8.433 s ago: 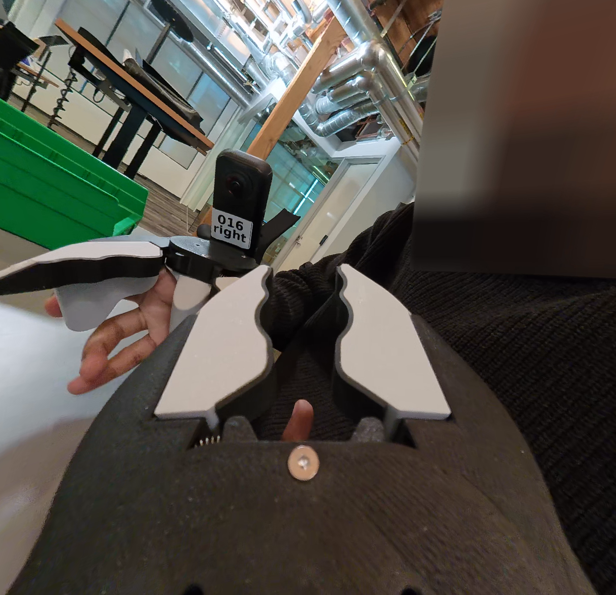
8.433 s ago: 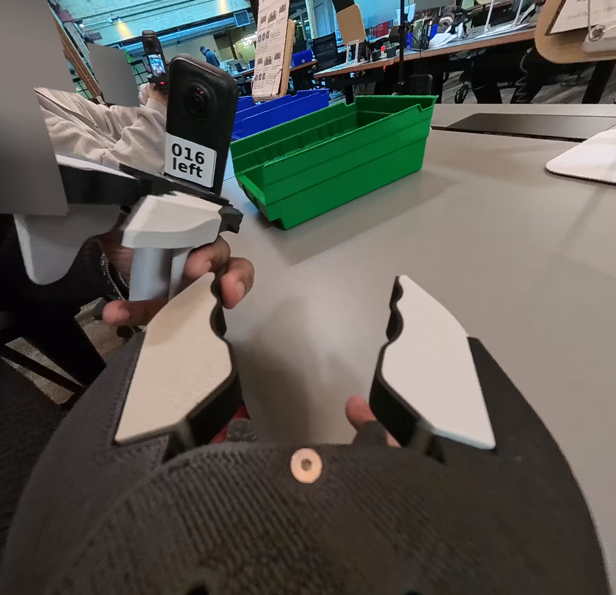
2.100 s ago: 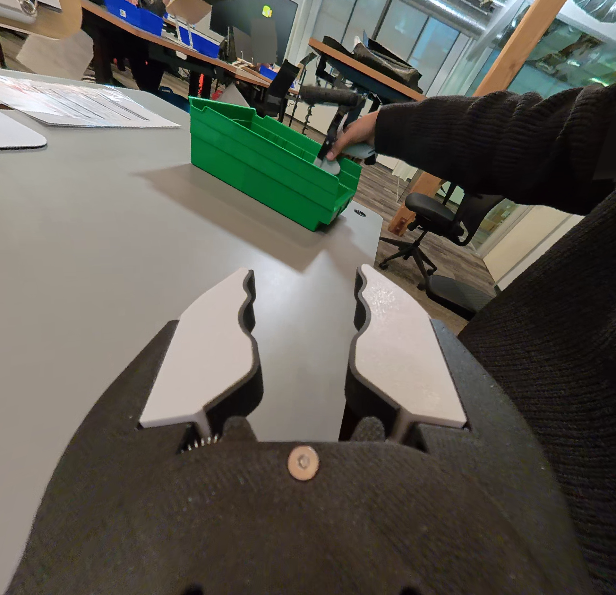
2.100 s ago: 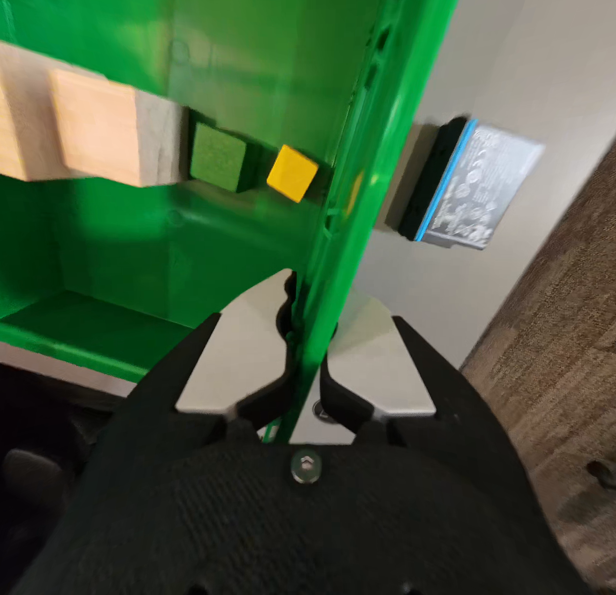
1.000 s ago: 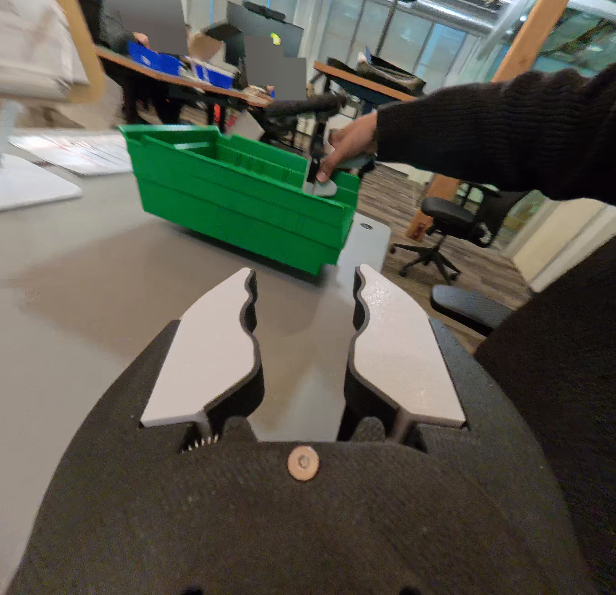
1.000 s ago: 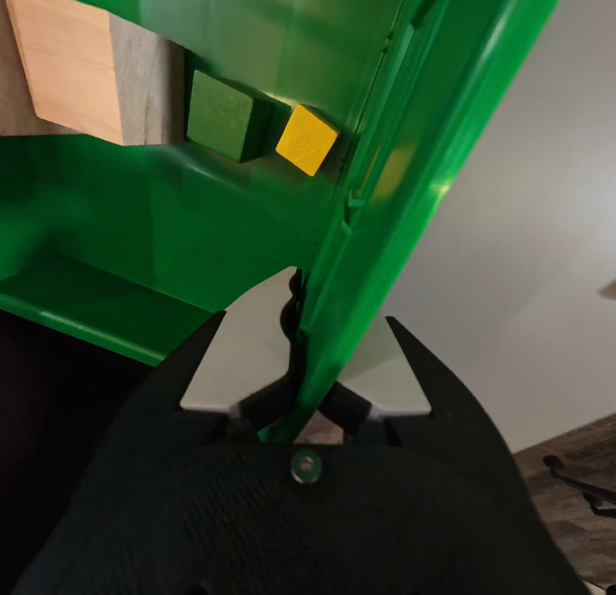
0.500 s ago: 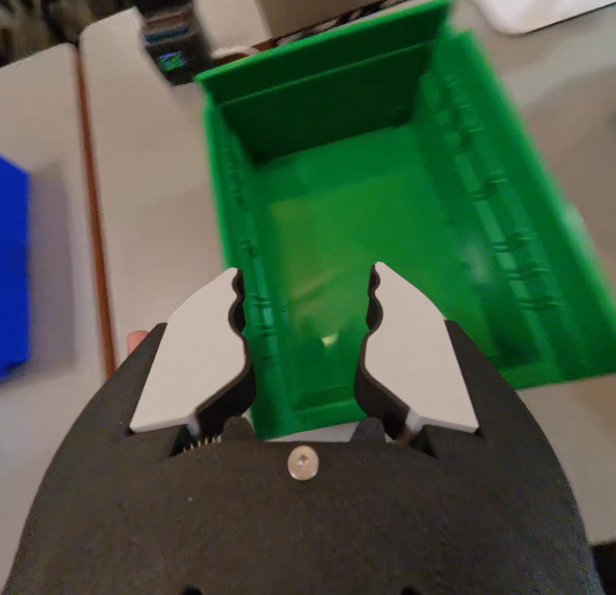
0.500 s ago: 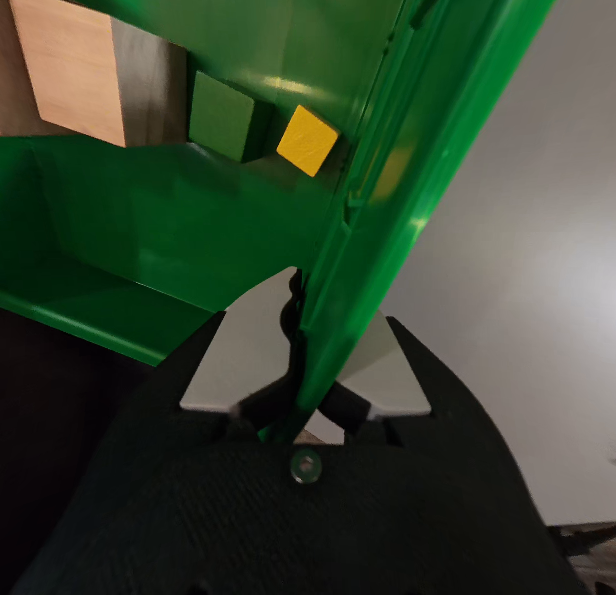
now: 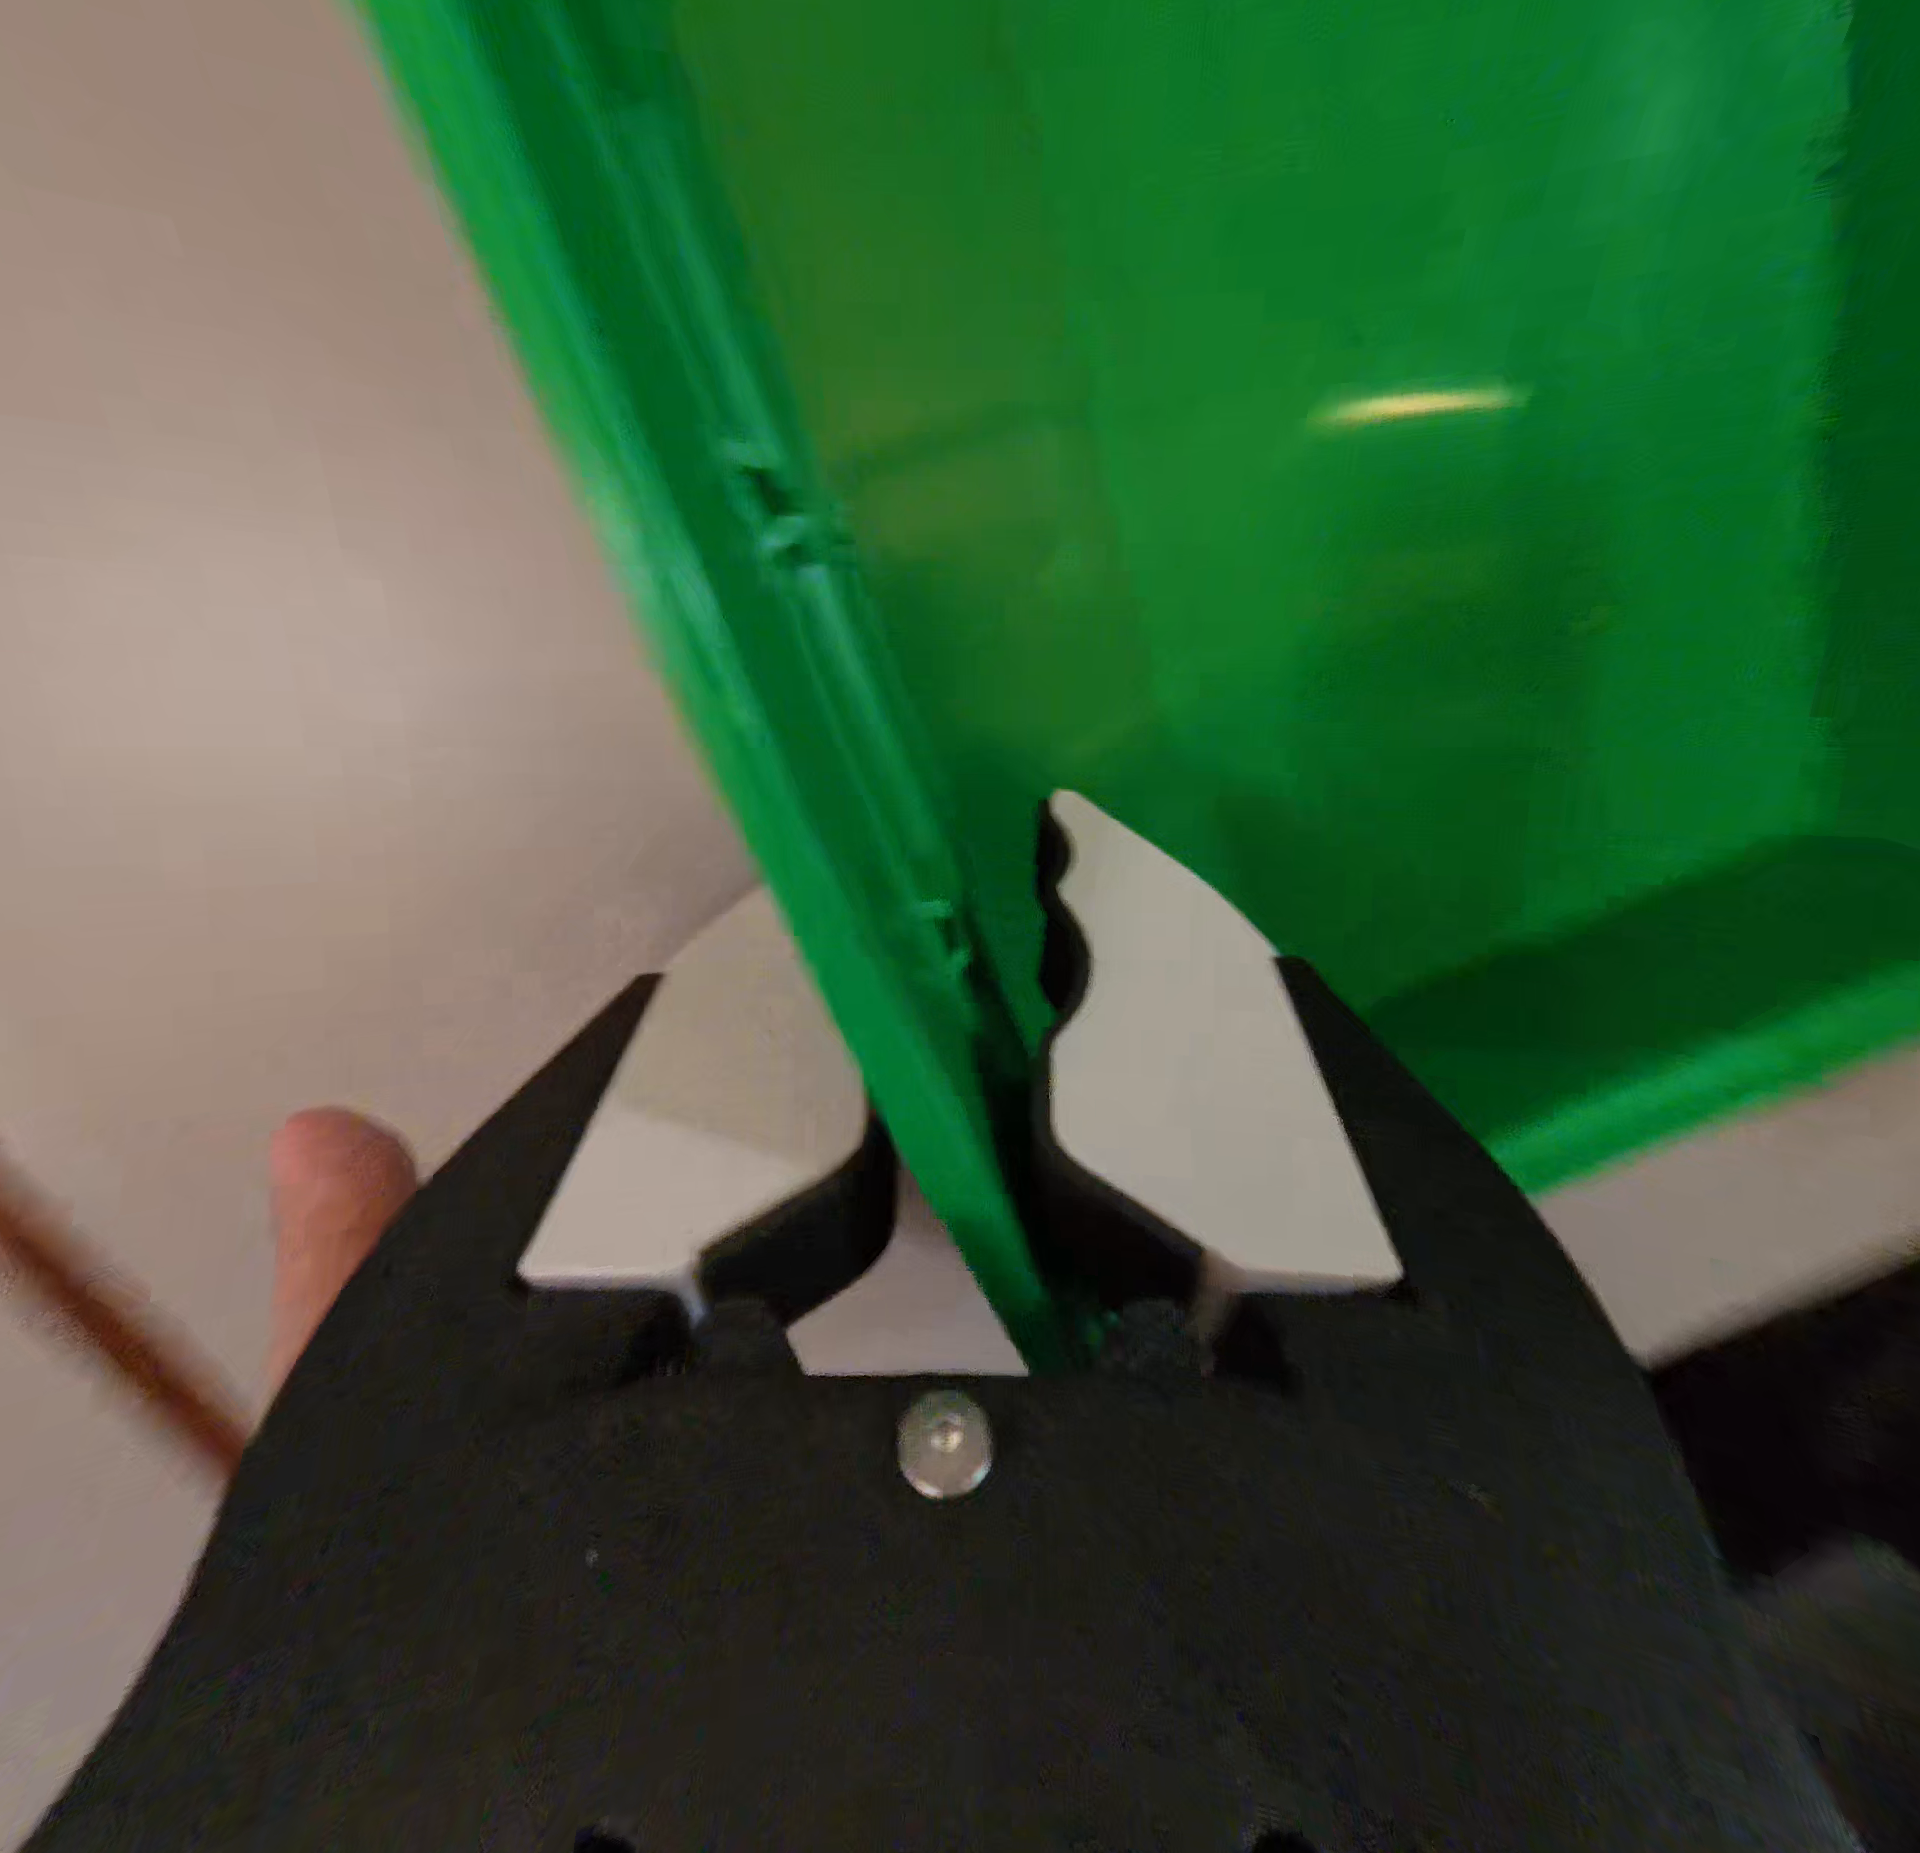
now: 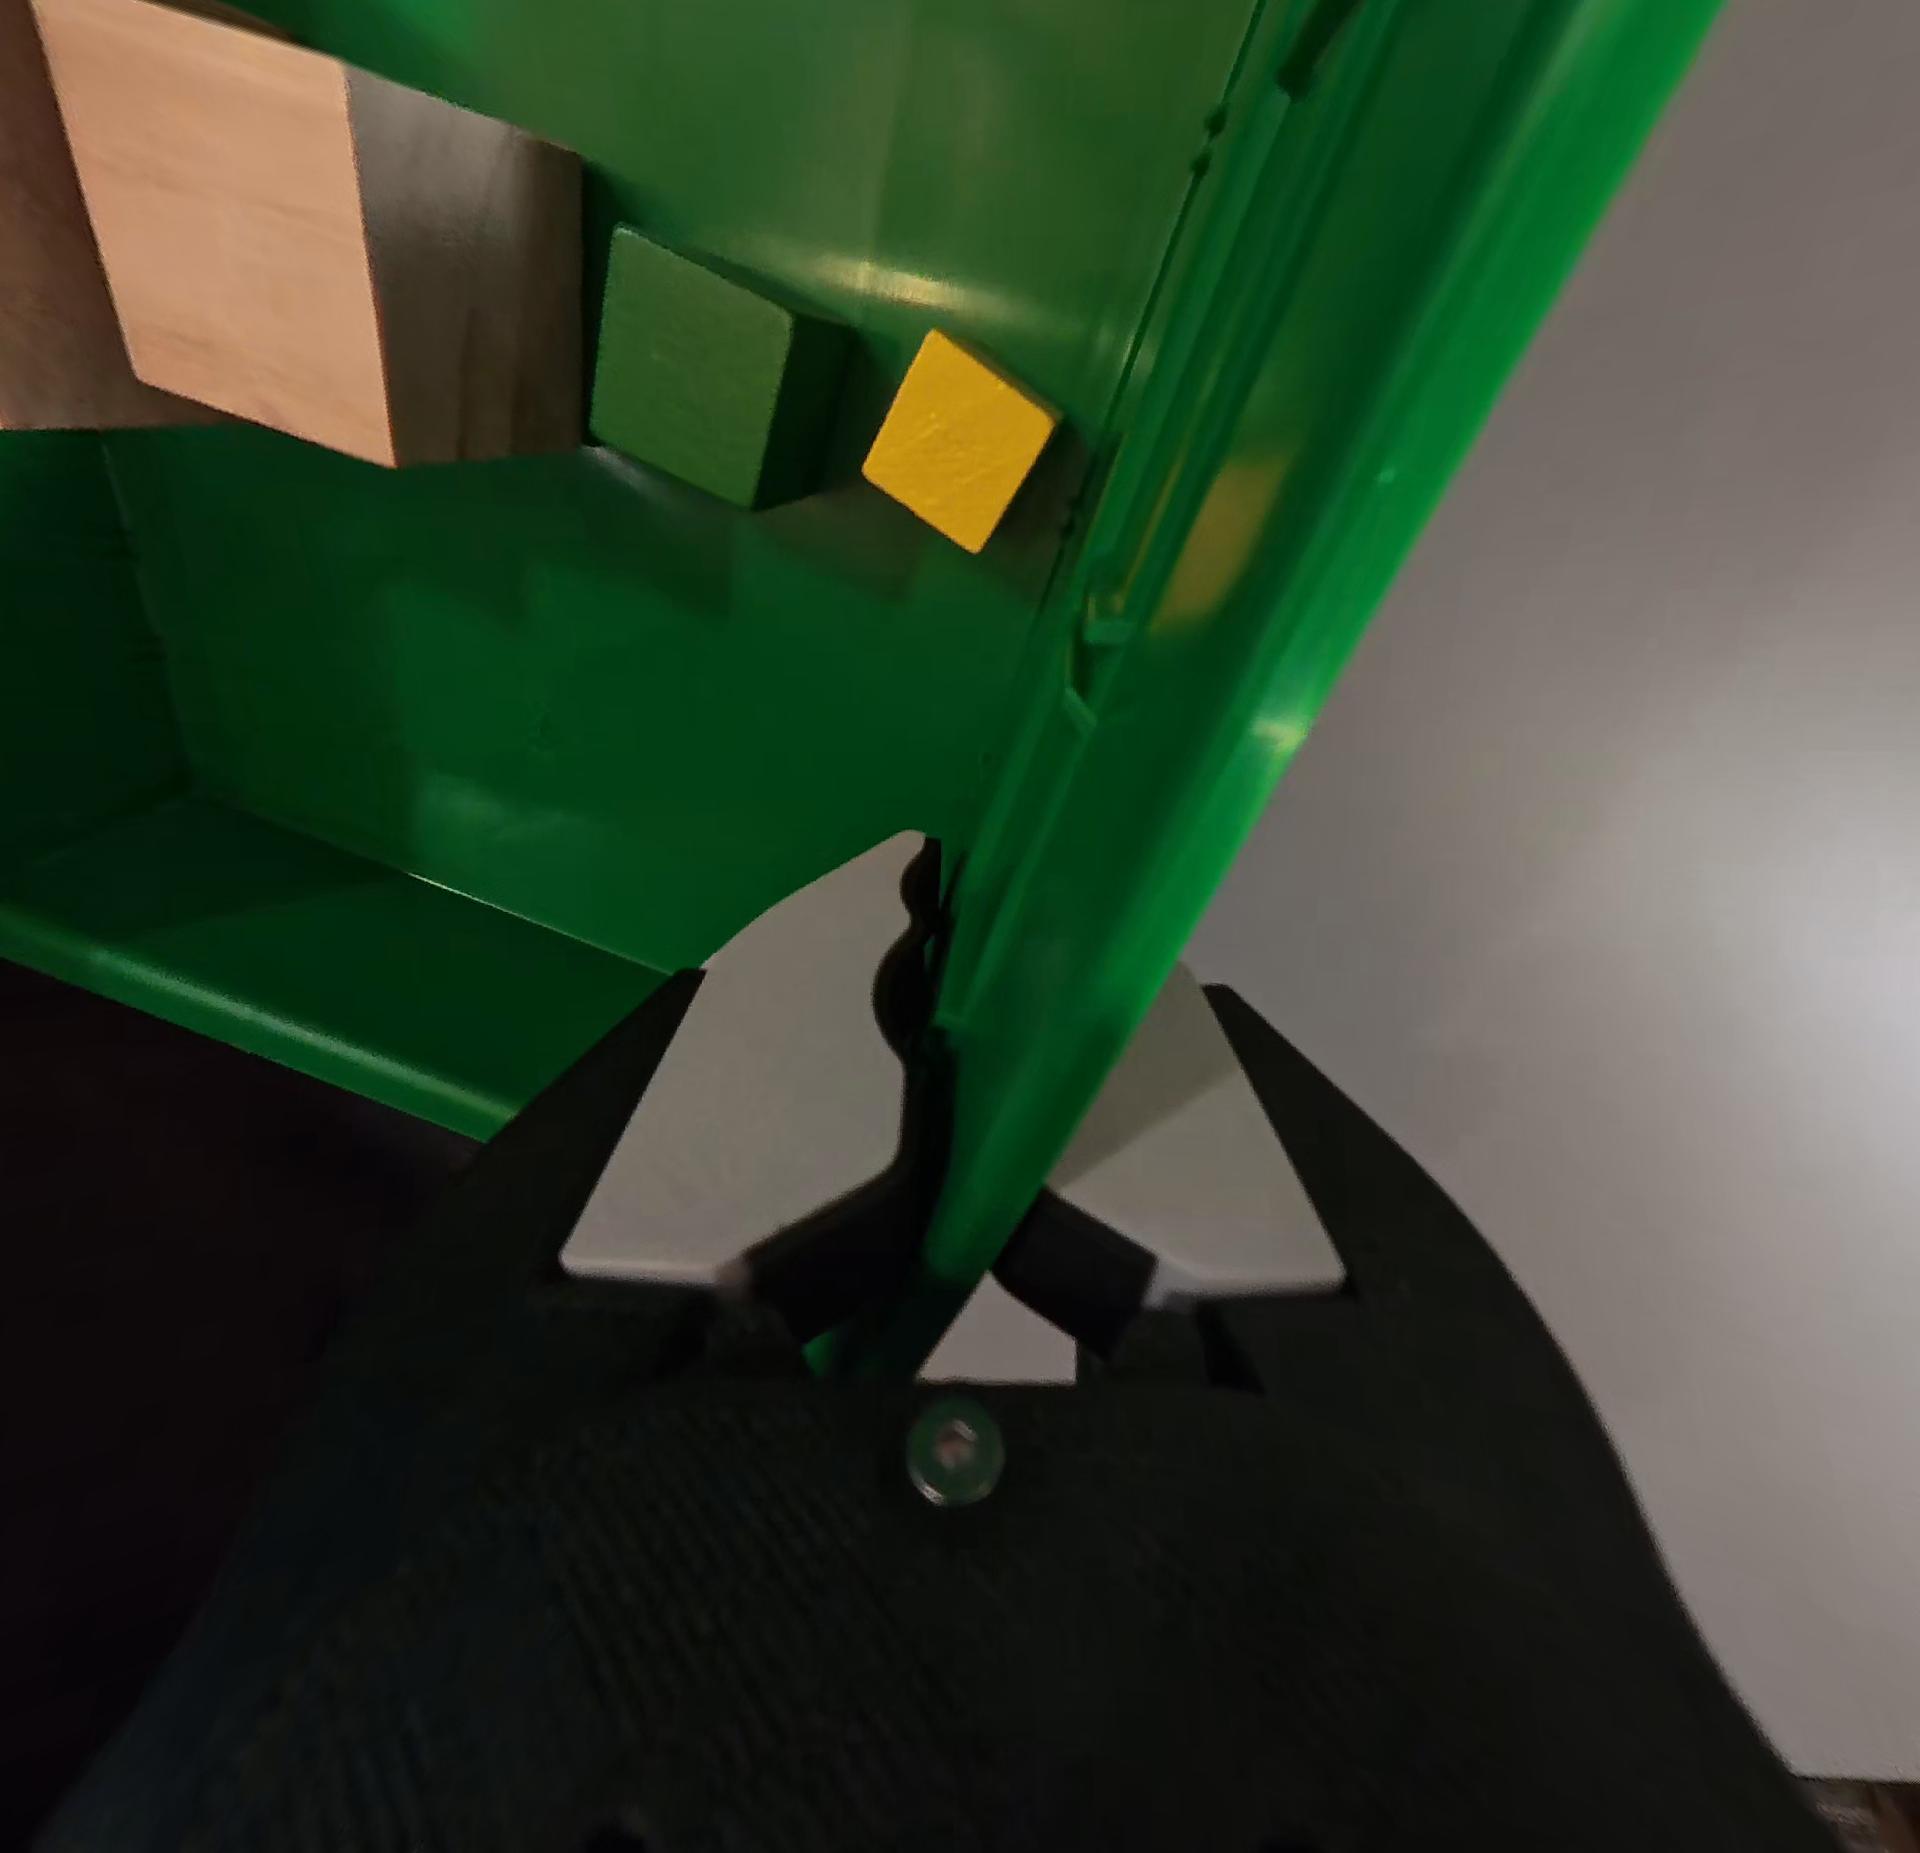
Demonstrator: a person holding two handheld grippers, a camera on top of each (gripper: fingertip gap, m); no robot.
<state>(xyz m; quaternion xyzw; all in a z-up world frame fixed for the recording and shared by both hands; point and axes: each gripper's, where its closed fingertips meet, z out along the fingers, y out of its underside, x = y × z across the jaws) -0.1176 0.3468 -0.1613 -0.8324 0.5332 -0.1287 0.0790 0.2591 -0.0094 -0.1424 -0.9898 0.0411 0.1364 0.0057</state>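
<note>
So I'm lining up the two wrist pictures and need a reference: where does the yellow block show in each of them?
Left wrist view: not in it; only the bin's bare green floor and one side wall show.
Right wrist view: the yellow block sits upper centre, on the bin floor against the side wall, right of the green block.
Shared landmark: the green bin, a side wall running up between the fingers in both views.
</note>
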